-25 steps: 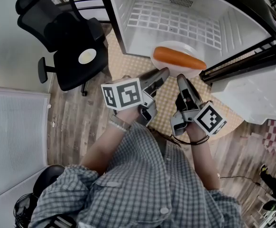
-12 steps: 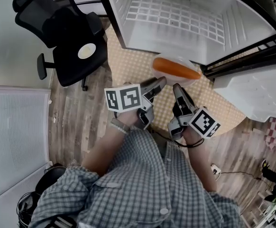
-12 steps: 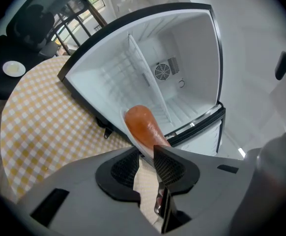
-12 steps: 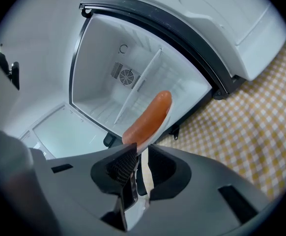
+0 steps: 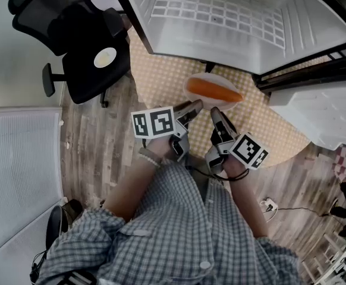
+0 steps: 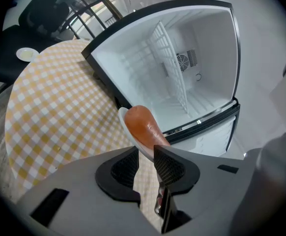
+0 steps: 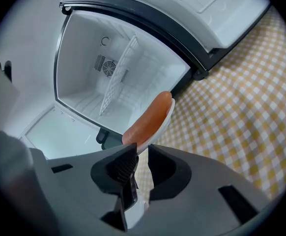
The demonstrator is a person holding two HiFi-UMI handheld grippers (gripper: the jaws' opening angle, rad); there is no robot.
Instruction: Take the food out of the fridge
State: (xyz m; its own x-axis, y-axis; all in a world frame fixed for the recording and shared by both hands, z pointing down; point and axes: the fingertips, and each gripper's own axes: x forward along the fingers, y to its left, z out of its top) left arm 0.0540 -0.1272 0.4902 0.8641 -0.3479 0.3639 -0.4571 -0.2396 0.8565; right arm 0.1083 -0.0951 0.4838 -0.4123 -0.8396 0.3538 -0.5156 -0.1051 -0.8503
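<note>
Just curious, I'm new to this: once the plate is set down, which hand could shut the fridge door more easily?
Probably the right. Both grippers grip the plate, but the open fridge door stands on the side of the right gripper; the left gripper would have to cross over.

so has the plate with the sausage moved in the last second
Yes: the plate has come out past the fridge's front edge, toward the person, and is now over the checked table.
</note>
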